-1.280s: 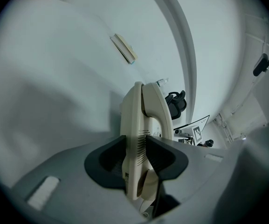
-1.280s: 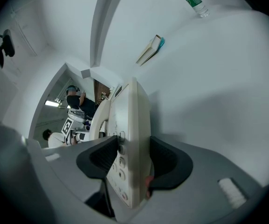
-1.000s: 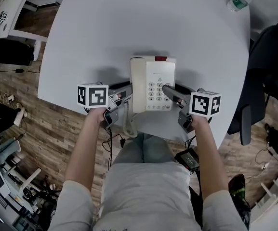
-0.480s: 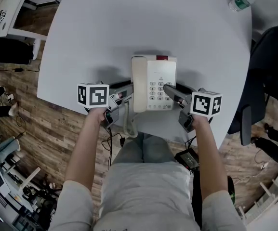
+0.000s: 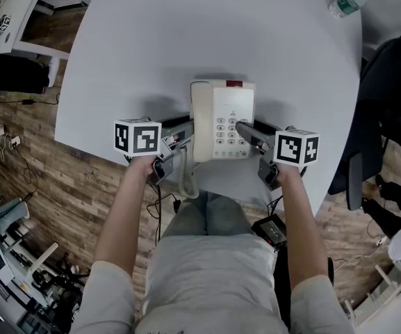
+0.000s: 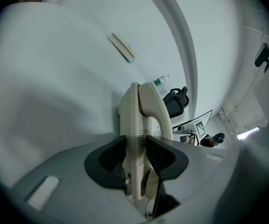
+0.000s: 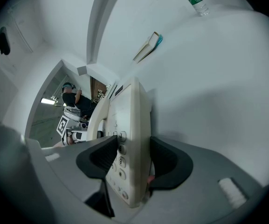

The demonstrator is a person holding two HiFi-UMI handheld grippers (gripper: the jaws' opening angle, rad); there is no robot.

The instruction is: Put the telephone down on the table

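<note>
Our left gripper (image 6: 135,157) is clamped on the vented side of the telephone (image 6: 146,107), our right gripper (image 7: 132,164) on its keypad edge. The phone lies between them at the near edge of the table (image 5: 151,54); whether it touches we cannot tell. We judge it rigid, smooth, light plastic with a loose handset (image 5: 200,120) — best gripped level by both sides. Beyond the jaws the white top runs to a bottle (image 5: 349,0).

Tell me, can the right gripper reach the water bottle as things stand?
Probably not. The right gripper is shut on the telephone, and the bottle lies far across the table, by its far right edge.
</note>
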